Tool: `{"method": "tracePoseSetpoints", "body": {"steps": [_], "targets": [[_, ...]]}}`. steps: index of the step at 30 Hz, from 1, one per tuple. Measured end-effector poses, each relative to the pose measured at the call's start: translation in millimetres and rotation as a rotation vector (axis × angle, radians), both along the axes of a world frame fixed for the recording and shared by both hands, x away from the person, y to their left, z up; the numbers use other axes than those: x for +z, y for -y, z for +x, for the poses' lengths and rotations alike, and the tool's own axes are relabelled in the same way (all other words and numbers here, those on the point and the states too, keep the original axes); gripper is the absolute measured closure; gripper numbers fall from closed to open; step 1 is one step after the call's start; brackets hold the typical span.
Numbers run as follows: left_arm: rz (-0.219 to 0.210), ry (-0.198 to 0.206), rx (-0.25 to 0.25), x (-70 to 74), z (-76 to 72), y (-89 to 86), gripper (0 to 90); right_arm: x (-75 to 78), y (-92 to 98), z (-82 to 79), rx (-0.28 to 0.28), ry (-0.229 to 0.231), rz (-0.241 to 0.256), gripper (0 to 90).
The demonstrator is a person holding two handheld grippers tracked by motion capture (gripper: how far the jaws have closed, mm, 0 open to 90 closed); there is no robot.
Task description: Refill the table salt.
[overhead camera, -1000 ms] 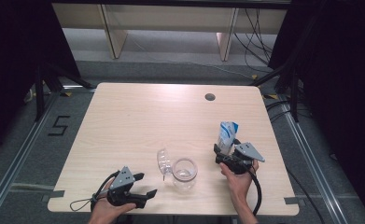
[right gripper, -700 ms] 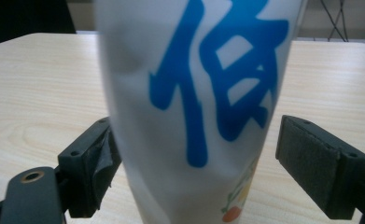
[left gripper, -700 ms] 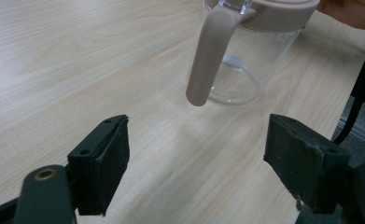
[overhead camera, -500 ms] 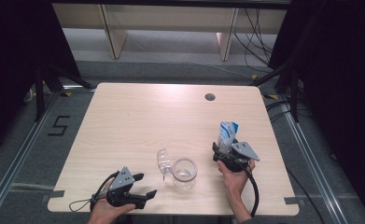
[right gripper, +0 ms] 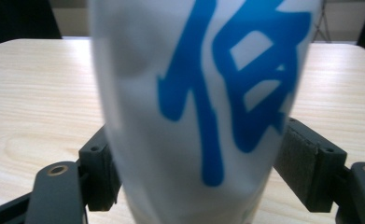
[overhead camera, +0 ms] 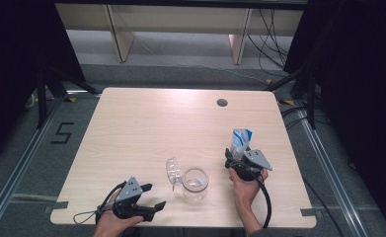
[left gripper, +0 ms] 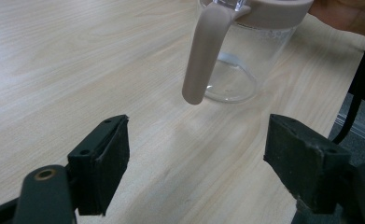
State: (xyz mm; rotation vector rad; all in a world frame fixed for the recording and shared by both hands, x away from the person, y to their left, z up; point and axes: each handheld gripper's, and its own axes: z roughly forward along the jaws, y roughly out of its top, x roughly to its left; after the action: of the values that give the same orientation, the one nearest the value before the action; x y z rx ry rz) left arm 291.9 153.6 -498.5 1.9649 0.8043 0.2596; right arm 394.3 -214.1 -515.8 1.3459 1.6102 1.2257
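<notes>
Tongs on the left [overhead camera: 153, 196] sit low at the near-left edge of the worktop [overhead camera: 146, 128], their jaws spread wide apart and holding nothing. In the left gripper view they point at a clear glass jug [left gripper: 245, 56] whose pale handle [left gripper: 203, 51] hangs down toward them, near but not yet between the jaws. From above, the jug [overhead camera: 195, 183] stands upright near the front middle, mouth open, with its clear hinged lid [overhead camera: 172, 170] tipped up on the left side. It looks empty, though the glass makes that hard to be sure of.

Further right, the right tongs [overhead camera: 237, 160] are clamped on a white pouch with blue print [overhead camera: 240, 142], held upright just above the worktop and a little apart from the jug. The right gripper view shows the pouch [right gripper: 203, 107] close up, pinched between both jaws, blue characters across its face.

So I judge the pick-up done: the pouch is secured and the jug is open. What is left appears to be bringing the pouch over the jug's mouth and tipping it, with the left tongs likely steadying the handle first. Whether the pouch top is already torn open I cannot tell.

Little stands in the way; the raised lid on the far side from the pouch leaves the approach free. A round cable hole [overhead camera: 222, 102] lies well back.
</notes>
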Motion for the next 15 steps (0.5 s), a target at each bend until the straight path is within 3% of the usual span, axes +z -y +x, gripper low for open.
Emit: {"method": "tracePoseSetpoints", "body": {"steps": [4,8,13,15], "targets": [[-0.004,-0.006,0.004,-0.1,-0.5,0.2,21.6,0.0,-0.2,1.1,-0.007,0.001,-0.015,27.6],[-0.009,-0.011,0.011,0.1,-0.9,0.5,21.6,0.8,-3.6,-0.6,-0.022,-0.015,0.005,29.0],[-0.006,-0.005,0.002,0.0,-0.6,0.5,21.6,0.1,-1.6,2.8,-0.017,0.004,-0.015,29.8],[-0.003,-0.005,0.000,-0.3,-0.8,0.5,21.6,-0.1,-2.2,3.9,-0.029,0.005,0.000,29.6]]}}
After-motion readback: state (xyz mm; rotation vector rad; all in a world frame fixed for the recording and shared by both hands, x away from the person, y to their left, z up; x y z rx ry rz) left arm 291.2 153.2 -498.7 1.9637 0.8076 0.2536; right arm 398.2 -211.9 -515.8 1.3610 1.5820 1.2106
